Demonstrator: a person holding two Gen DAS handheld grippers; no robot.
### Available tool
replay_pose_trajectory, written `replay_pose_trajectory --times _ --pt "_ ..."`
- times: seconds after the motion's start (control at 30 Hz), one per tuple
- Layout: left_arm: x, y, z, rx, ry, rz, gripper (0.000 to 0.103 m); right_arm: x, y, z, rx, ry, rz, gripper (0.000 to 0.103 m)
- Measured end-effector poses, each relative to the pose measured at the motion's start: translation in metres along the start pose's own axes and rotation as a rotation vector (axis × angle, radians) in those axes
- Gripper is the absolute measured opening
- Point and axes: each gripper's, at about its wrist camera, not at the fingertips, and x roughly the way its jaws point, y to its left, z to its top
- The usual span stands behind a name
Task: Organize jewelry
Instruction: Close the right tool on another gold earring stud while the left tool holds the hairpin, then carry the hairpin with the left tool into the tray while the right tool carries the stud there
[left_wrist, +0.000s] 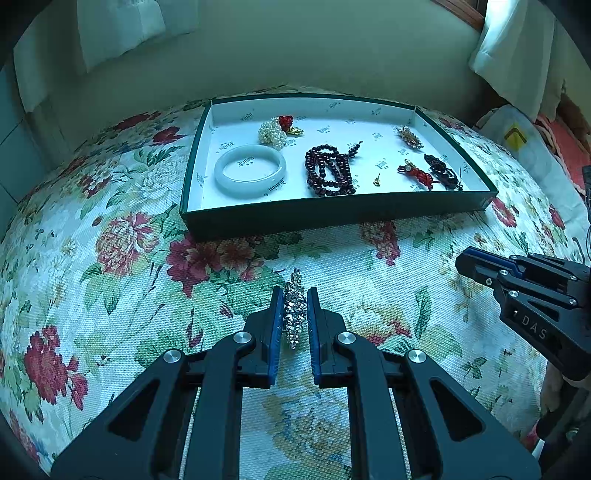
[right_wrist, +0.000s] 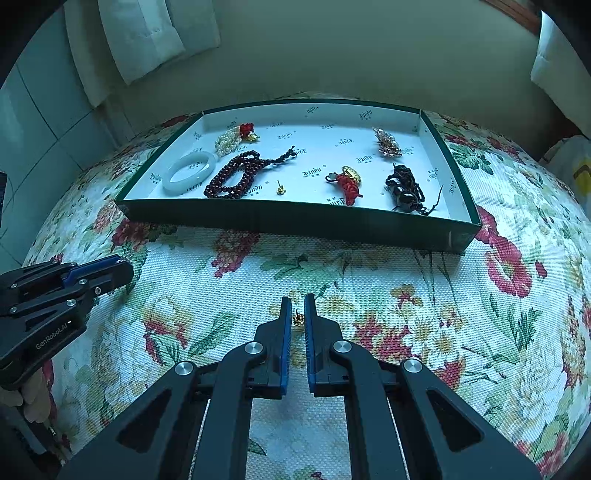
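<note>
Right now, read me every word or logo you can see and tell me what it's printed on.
"DAS": on the right gripper body.
"GenRobot.AI": on the left gripper body.
Repeated ornate logo on the tray lining: too stylized and small to read.
Yellow mark on a bag: no readable text.

One dark green tray (right_wrist: 280, 218) holds eight pieces — one white bangle (right_wrist: 189, 172), one dark red bead strand (right_wrist: 236, 176), one gold stud (right_wrist: 280, 189); two grippers — one sparkly brooch (left_wrist: 294, 308).

I'm working in what looks like a home bedroom: a floral quilted bedspread (left_wrist: 155, 280) covers the surface under the shallow green box (left_wrist: 332, 218). Behind that box a plain wall rises, with pale curtains (right_wrist: 147, 37) hanging above it.
</note>
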Motion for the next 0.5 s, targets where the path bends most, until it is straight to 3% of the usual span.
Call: replay_pose_trajectory --times 0.5 --pt "-0.012 -0.026 0.046 0.034 -0.087 -0.039 0.012 -0.026 -0.004 0.041 -0.022 -0.11 0.005 0.007"
